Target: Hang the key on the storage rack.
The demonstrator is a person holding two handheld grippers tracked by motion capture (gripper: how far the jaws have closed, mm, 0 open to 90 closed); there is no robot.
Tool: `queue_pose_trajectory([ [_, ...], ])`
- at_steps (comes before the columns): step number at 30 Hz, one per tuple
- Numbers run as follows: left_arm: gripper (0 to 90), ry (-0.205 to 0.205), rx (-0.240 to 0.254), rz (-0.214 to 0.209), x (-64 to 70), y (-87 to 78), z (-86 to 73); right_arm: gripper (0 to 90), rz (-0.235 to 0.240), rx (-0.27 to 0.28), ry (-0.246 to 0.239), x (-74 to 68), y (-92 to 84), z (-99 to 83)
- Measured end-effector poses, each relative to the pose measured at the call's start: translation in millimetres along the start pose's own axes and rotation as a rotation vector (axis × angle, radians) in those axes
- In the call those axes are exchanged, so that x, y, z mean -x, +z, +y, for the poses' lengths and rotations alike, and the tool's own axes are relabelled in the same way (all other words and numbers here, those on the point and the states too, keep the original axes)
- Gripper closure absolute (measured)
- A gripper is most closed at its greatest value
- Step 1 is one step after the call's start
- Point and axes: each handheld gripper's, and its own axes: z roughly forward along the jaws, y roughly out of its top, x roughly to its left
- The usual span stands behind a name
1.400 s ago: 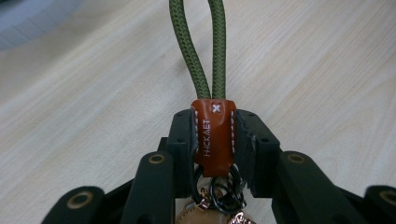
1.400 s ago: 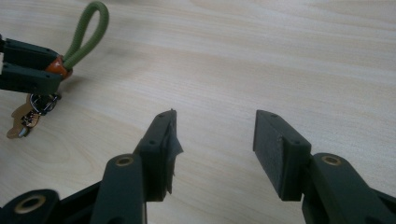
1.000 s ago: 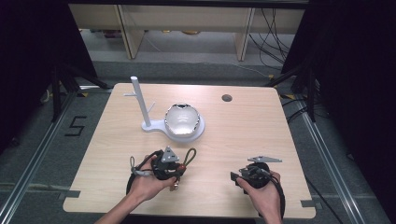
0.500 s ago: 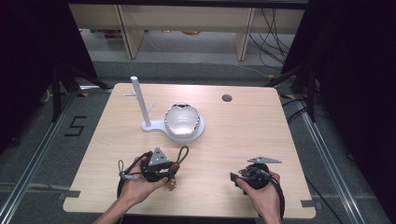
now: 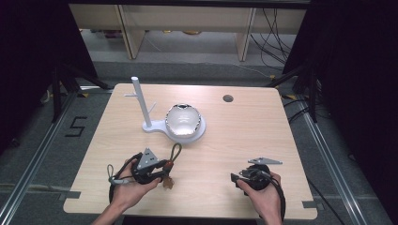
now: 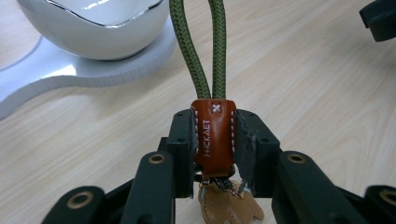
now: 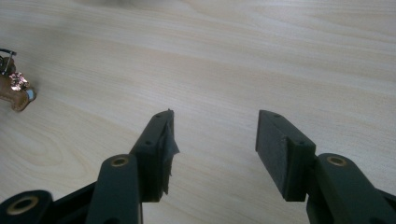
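The left claw [image 6: 214, 154] is gripping a keychain [image 6: 214, 135] by its brown leather tab, the two jaws pressing on either side of the tab. The green cord loop [image 6: 205, 51] is standing up out of the tab and pointing toward the white stand [image 5: 155, 125], which is sitting well beyond the claw near the middle of the bench [image 5: 263, 126]. A small leather charm [image 6: 229, 207] is dangling under the tab, close above the bench. On the stand's base, beside its post and pegs, a shiny white dome [image 5: 183, 121] is resting. The right claw [image 7: 212, 149] is hovering open and empty over bare wood, well to the right of the stand and nearer the person.

If the loop is meant for a peg on the stand, the soft cord could be sagging shut as it arrives and missing the peg. The tab could also be twisting in the jaws, since the hold is narrow, and a careless swing could be knocking the light stand or the dome.
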Motion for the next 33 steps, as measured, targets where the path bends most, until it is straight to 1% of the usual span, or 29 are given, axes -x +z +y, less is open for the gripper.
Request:
queue_pose_trajectory([
  [1, 68.2, -0.014, 0.01, 0.001, 0.6, -1.4, -0.4, 47.9, 0.003, -0.007, 0.006, -0.2, -0.1, -0.3],
  [2, 68.2, 0.001, 0.001, 0.004, -0.8, -4.2, -1.1, 47.7, 0.017, -0.015, 0.014, -1.0, -1.1, -0.4],
  [3, 68.1, -0.002, 0.014, 0.008, -0.9, -5.5, -2.3, 47.6, 0.014, -0.012, 0.012, -1.1, -0.7, -0.6],
  [4, 68.1, -0.021, 0.038, 0.009, 0.1, -5.8, -3.8, 47.5, 0.02, -0.013, 0.006, -0.8, -0.8, -0.7],
  [6, 68.1, -0.021, 0.066, 0.013, 0.4, -7.9, -7.1, 47.4, 0.019, -0.015, 0.007, -1.4, -1.1, -0.7],
  [7, 68.1, -0.027, 0.078, 0.02, 1.1, -9.0, -8.9, 47.4, 0.009, -0.017, 0.008, -2.2, -1.6, -0.7],
  [8, 68.1, -0.022, 0.091, 0.024, 1.1, -10.0, -10.5, 47.4, 0.017, -0.011, 0.009, -1.9, -1.2, -0.7],
  [9, 68.2, -0.032, 0.104, 0.026, 1.8, -11.0, -12.1, 47.4, 0.021, -0.012, 0.013, -2.1, -1.0, -0.6],
  [10, 68.1, -0.026, 0.109, 0.035, 1.8, -13.0, -13.0, 47.4, 0.005, -0.004, 0.006, -1.7, 0.0, -0.5],
  [11, 68.1, -0.031, 0.125, 0.037, 1.6, -14.0, -14.1, 47.4, 0.013, -0.004, 0.007, -2.0, -0.7, -0.6],
  [12, 68.1, -0.031, 0.125, 0.037, 1.6, -14.0, -14.1, 47.4, 0.013, -0.004, 0.007, -2.0, -0.7, -0.6],
  [14, 68.2, -0.024, 0.145, 0.051, 1.3, -18.4, -16.1, 47.4, 0.013, -0.003, 0.007, -2.5, -1.4, -0.5],
  [16, 68.2, -0.02, 0.151, 0.05, 0.9, -19.3, -16.7, 47.4, 0.01, -0.004, -0.001, -2.1, -1.5, -0.6],
  [17, 68.2, -0.02, 0.159, 0.057, 0.7, -21.1, -17.6, 47.4, 0.005, -0.002, -0.005, -1.8, -1.3, -0.5],
  [18, 68.2, -0.025, 0.169, 0.058, 0.6, -22.0, -18.5, 47.4, 0.008, 0.003, 0.0, -2.0, -1.2, -0.2],
  [19, 68.2, -0.025, 0.168, 0.063, 0.4, -23.1, -19.2, 47.4, 0.016, -0.002, 0.009, -2.9, -2.1, -0.2],
  [20, 68.2, -0.02, 0.18, 0.059, -0.5, -23.3, -20.1, 47.4, 0.017, 0.003, 0.005, -2.5, -2.0, -0.4],
  [21, 68.2, -0.022, 0.173, 0.068, -0.2, -24.8, -20.7, 47.4, 0.017, 0.002, -0.003, -2.0, -2.0, -0.5],
  [23, 68.2, -0.026, 0.179, 0.07, -0.9, -25.9, -22.2, 47.4, 0.018, 0.001, -0.002, -2.4, -2.2, -0.6],
  [24, 68.1, -0.025, 0.185, 0.064, -2.4, -26.4, -23.7, 47.4, 0.017, 0.0, -0.003, -2.5, -2.2, -0.6],
  [25, 68.1, -0.027, 0.183, 0.07, -2.8, -27.6, -24.5, 47.4, 0.015, 0.001, -0.005, -2.2, -1.6, -0.6],
  [26, 68.1, -0.028, 0.183, 0.073, -3.6, -28.3, -25.5, 47.4, -0.005, 0.002, -0.011, -1.9, -0.6, -0.7],
  [29, 68.1, -0.033, 0.201, 0.081, -5.7, -30.9, -27.9, 47.4, 0.0, 0.004, -0.002, -2.8, -0.5, -0.6],
  [30, 68.1, -0.033, 0.204, 0.09, -6.4, -32.9, -28.3, 47.4, 0.014, 0.001, 0.001, -3.2, -1.2, -0.6],
  [31, 68.1, -0.034, 0.216, 0.086, -7.2, -33.3, -28.6, 47.4, 0.014, 0.019, -0.023, -1.6, 0.0, -0.6],
  [32, 68.1, -0.033, 0.22, 0.092, -8.0, -35.1, -28.8, 47.4, 0.002, 0.0, -0.001, -3.5, -1.2, -0.7],
  [33, 68.1, -0.037, 0.225, 0.099, -8.7, -37.1, -29.1, 47.3, 0.011, -0.003, 0.004, -4.3, -1.5, -0.9],
])
